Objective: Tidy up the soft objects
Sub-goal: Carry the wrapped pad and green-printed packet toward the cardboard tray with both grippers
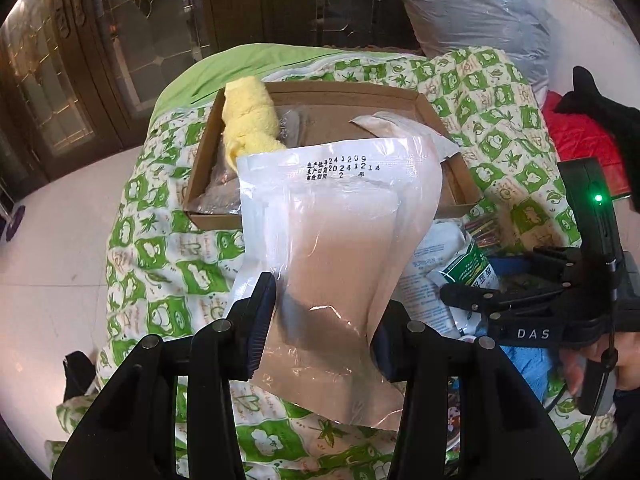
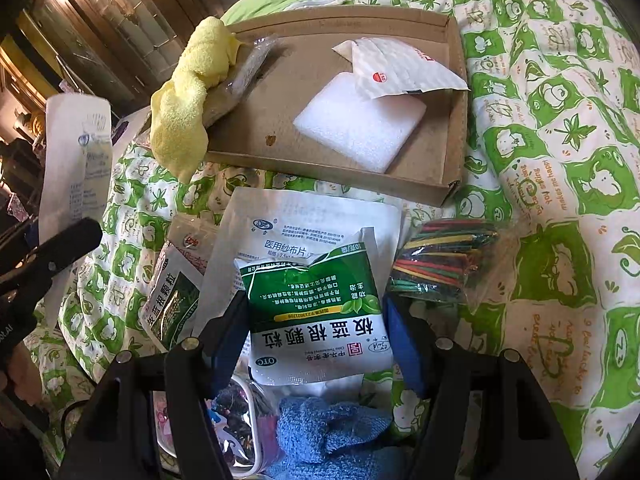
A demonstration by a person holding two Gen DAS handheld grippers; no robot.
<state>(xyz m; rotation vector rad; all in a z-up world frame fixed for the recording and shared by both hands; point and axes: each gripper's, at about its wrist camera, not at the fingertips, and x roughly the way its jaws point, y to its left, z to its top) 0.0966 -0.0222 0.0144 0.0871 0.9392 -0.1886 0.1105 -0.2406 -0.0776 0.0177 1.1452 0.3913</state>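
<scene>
1. Left claw (image 1: 320,328): closed on a clear plastic pouch (image 1: 336,220) with a pale pad inside; the two pads press its lower part from either side.
2. Pouch, orientation: long axis runs up and away from the left claw, the end with the printed date code uppermost and leaning toward the cardboard tray (image 1: 428,100). The lower end hangs below the pads, clear of the bed quilt (image 1: 160,260).
3. Right claw (image 2: 316,320): the pads stand on either side of a green-and-white medicine sachet (image 2: 316,312). The left pad meets the sachet's edge; whether the right pad touches cannot be told, so a grip cannot be confirmed.
4. Sachet, orientation: lies flat on a larger white gauze packet (image 2: 288,220), its print upside down to the right wrist camera, long axis pointing away from the claw.
5. Near surroundings: a bundle of coloured sticks (image 2: 444,260) in clear wrap lies just right of the sachet; a blue cloth (image 2: 328,428) lies below it; a second green sachet (image 2: 172,304) lies to the left.
6. Tray contents: a yellow towel (image 2: 188,108) draped over the left wall, a white foam square (image 2: 360,128) and a white striped packet (image 2: 404,68) partly over it.
</scene>
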